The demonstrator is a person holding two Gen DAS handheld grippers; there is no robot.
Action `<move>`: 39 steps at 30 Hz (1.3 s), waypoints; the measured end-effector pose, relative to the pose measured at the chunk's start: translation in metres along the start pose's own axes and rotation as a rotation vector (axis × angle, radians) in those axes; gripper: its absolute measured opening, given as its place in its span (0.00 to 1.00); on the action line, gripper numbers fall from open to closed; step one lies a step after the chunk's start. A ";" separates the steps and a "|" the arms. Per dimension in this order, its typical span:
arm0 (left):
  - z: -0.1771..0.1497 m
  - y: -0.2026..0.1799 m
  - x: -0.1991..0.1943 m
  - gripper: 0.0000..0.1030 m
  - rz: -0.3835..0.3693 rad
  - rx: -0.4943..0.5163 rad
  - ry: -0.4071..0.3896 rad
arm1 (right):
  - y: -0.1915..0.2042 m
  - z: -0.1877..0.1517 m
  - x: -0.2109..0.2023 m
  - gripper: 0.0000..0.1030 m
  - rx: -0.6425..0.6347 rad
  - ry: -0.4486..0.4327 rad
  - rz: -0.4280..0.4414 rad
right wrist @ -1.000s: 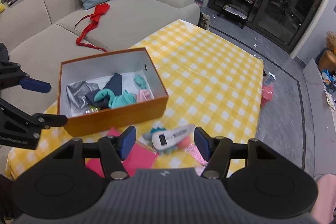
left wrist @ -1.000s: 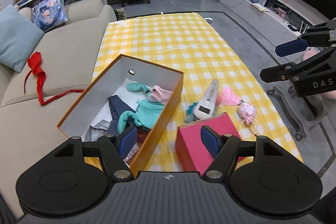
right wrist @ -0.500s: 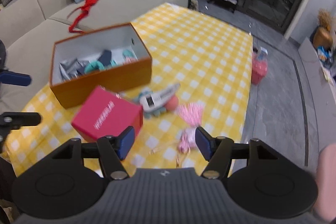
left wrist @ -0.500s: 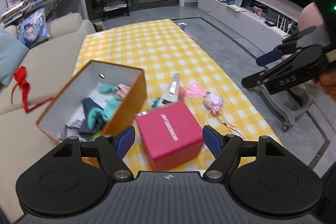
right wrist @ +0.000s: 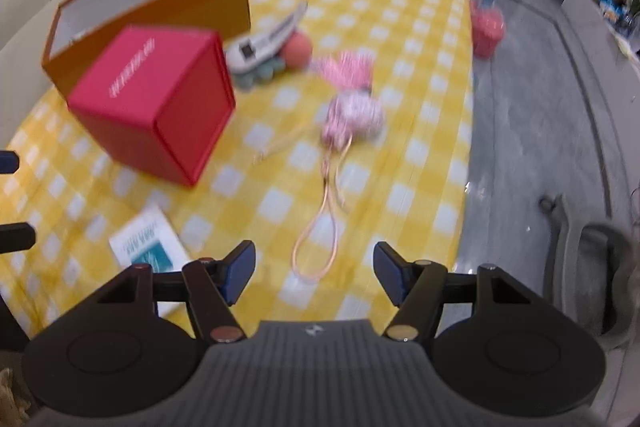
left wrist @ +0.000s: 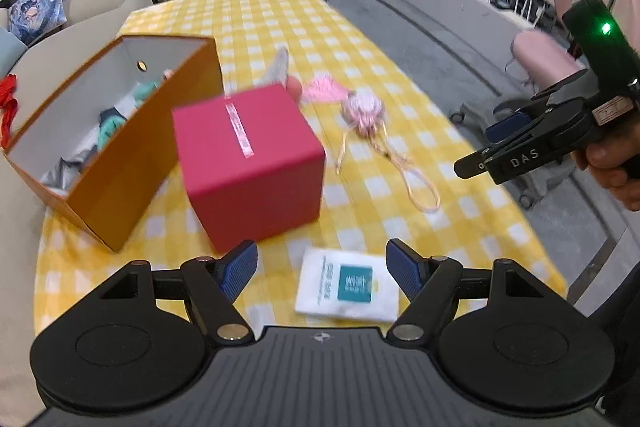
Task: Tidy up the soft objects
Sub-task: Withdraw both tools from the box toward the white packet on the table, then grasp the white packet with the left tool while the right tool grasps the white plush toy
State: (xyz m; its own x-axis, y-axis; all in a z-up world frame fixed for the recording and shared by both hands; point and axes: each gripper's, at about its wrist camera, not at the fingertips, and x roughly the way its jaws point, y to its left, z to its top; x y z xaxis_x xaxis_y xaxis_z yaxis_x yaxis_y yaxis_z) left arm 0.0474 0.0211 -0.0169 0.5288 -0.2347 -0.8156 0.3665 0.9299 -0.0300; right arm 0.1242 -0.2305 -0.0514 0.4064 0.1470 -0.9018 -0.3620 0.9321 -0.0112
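Observation:
An open orange box (left wrist: pixel 132 163) (right wrist: pixel 160 11) holding teal, dark and grey cloths stands at the left of the yellow checked table. Beside it sits a closed red box (left wrist: pixel 248 163) (right wrist: pixel 156 99). A pink pouch (left wrist: pixel 364 109) (right wrist: pixel 352 115) with a looped cord and a pink tassel (left wrist: pixel 324 91) (right wrist: pixel 348 65) lie to its right. My left gripper (left wrist: pixel 322 269) hangs open and empty above a flat white packet (left wrist: pixel 348 287) (right wrist: pixel 146 241). My right gripper (right wrist: pixel 314 273) is open and empty over the cord loop; it also shows at the right of the left wrist view (left wrist: pixel 492 147).
A white handheld device (right wrist: pixel 264 41) rests on teal cloth next to a coral ball (right wrist: pixel 298 47) behind the red box. A beige sofa with a red ribbon (left wrist: pixel 8 103) borders the table's left side. Pink chairs (left wrist: pixel 548 55) and grey floor lie to the right.
Both grippers have come down and nearer the table's front edge. The boxes now look larger, and the white packet has come into both views. Jaws stay apart.

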 end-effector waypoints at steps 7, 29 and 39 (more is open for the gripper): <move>-0.027 -0.012 0.041 0.84 -0.027 -0.108 0.090 | -0.002 -0.026 0.020 0.63 0.015 -0.004 0.012; -0.031 -0.006 0.119 0.92 0.279 -0.725 0.194 | -0.005 0.076 0.018 0.64 -0.018 -0.097 0.066; -0.022 -0.009 0.131 1.00 0.356 -0.678 0.175 | -0.001 0.160 0.059 0.64 -0.004 -0.066 0.084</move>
State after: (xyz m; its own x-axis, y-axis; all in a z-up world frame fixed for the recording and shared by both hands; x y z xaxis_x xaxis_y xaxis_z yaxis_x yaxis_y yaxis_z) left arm 0.0960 -0.0119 -0.1362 0.3773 0.1054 -0.9201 -0.3796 0.9238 -0.0498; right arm 0.2826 -0.1694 -0.0353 0.4289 0.2463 -0.8691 -0.4006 0.9142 0.0614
